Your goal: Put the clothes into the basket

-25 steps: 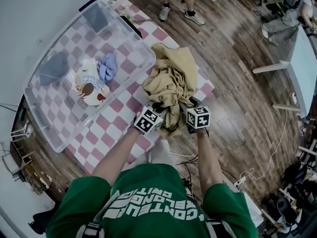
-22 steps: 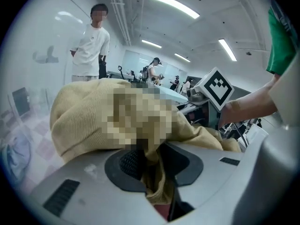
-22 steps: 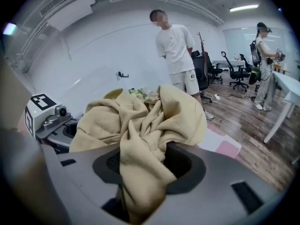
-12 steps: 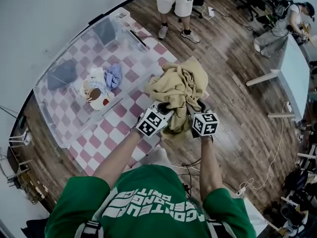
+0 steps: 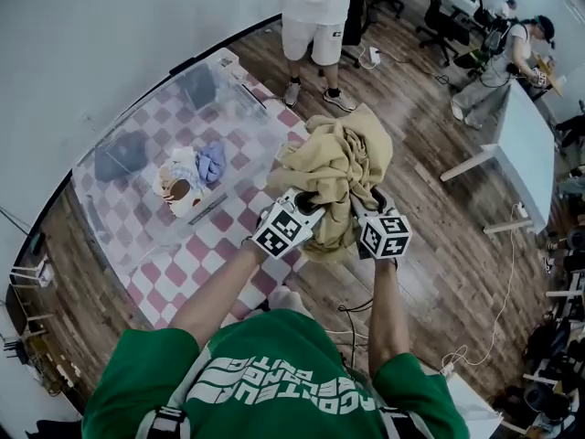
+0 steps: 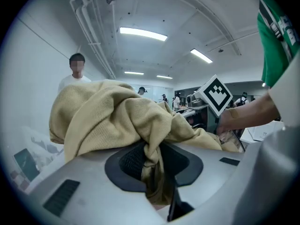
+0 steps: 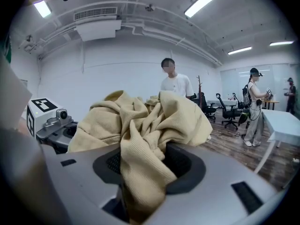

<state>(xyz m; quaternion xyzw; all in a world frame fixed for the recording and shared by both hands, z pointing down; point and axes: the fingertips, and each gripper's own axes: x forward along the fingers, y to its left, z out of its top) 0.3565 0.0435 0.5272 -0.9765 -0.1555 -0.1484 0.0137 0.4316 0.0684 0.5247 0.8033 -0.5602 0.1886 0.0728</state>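
Observation:
A bunched tan garment (image 5: 336, 167) hangs in the air above the near right corner of the checkered table, held from both sides. My left gripper (image 5: 304, 202) is shut on a twisted fold of the tan garment (image 6: 150, 158). My right gripper (image 5: 363, 204) is shut on a thick wad of the tan garment (image 7: 140, 168). The clear plastic basket (image 5: 119, 236) stands to the left on the table, with a blue cloth (image 5: 211, 162) and a white patterned garment (image 5: 177, 183) lying inside it.
The pink-and-white checkered table (image 5: 196, 268) carries the basket. A person in white (image 5: 311, 26) stands at its far end, seen also in the right gripper view (image 7: 176, 86). A white desk (image 5: 512, 140) stands to the right, with cables (image 5: 475, 323) on the wooden floor.
Both grippers have risen together, lifting the tan garment off the table into the air. The head view has tilted, showing more of the room beyond the table.

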